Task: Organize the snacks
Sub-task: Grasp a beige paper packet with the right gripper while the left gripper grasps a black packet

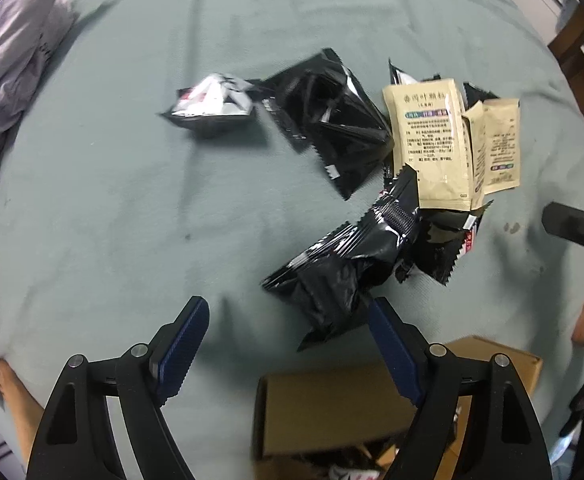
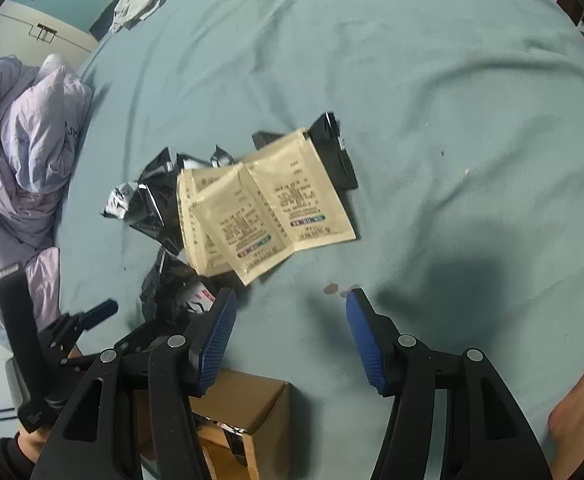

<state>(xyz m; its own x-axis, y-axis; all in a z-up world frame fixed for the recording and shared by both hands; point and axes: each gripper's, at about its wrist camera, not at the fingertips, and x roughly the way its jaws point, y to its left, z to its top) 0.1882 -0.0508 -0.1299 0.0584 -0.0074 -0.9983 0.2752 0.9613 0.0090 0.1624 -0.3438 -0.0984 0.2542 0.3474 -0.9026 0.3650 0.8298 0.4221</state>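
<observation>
**Snack packets scattered on the bed, both claws empty**

Both claws hang wide apart over the teal bed sheet [image 1: 92, 200], nothing gripped. The left claw [image 1: 284, 344] sits just near of a crumpled black packet [image 1: 343, 272], with the cardboard box [image 1: 331, 400] right below it, flaps up. Farther out there's another black packet [image 1: 331, 120], and a black-and-white one [image 1: 212, 104] off to its left. The beige sachets [image 2: 268, 208] lie overlapping on top of more black wrappers, far of the right claw [image 2: 292, 340]. A lilac duvet [image 2: 24, 152] is bunched at the left.
</observation>
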